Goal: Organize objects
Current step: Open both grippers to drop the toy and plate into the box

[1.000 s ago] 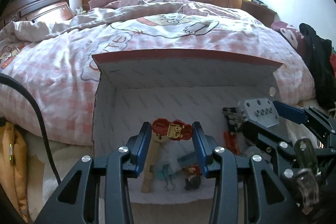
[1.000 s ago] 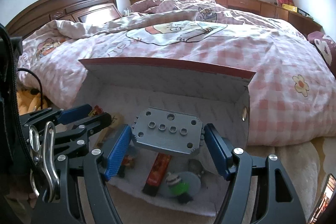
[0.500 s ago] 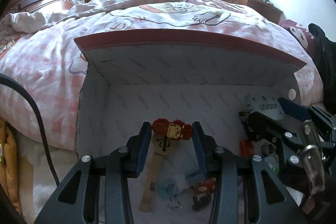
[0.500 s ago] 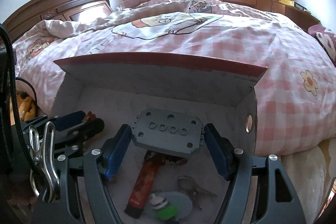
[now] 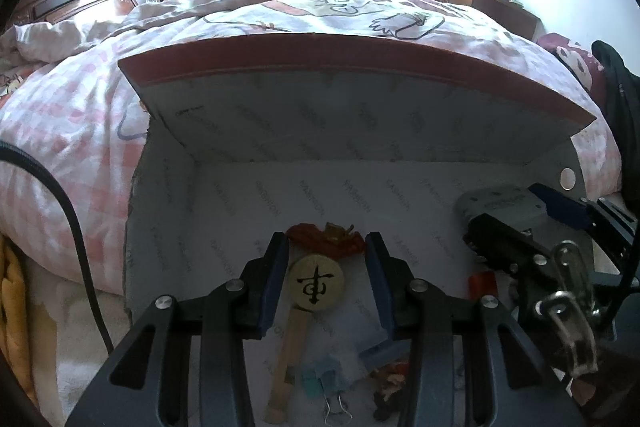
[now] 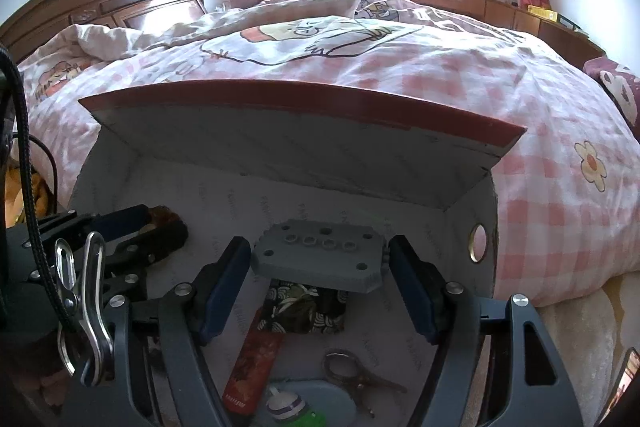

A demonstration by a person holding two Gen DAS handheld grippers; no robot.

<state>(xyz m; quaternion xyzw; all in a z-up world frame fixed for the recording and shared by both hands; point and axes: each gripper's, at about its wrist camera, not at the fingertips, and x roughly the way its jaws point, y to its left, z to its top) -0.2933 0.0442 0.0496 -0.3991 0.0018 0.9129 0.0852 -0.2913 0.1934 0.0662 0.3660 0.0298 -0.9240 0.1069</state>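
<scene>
- The left gripper [image 5: 326, 247] has its jaws partly closed on a small red-haired toy figure [image 5: 326, 241], pinched at the very tips of the blue pads; the figure's long axis runs across the jaws, from pad to pad.
- The right gripper [image 6: 320, 263] stands wider and clamps a flat grey plate with holes [image 6: 320, 253] by its two short ends; the plate's long axis also lies crosswise between the pads, its broad face tilted up toward the camera.
- Both held things hang over the open white box [image 5: 168, 211] that sits against the bed [image 6: 400, 67], its red-edged lid [image 5: 352, 55] standing up behind.
- The drop point lies straight below and slightly ahead of each pair of jaws: under the left lie a wooden paddle [image 5: 308, 303] and a binder clip [image 5: 320, 383], the paddle's handle pointing back toward the camera.
- Under the right lie a dark patterned pouch [image 6: 304, 307], a red packet [image 6: 252, 355], keys [image 6: 352, 371] and what seems to be a small green-and-white bottle [image 6: 292, 411], partly cut off.
- Each hand is nearer its own side of the box; the left gripper appears at the left edge of the right wrist view, close beside but apart.
</scene>
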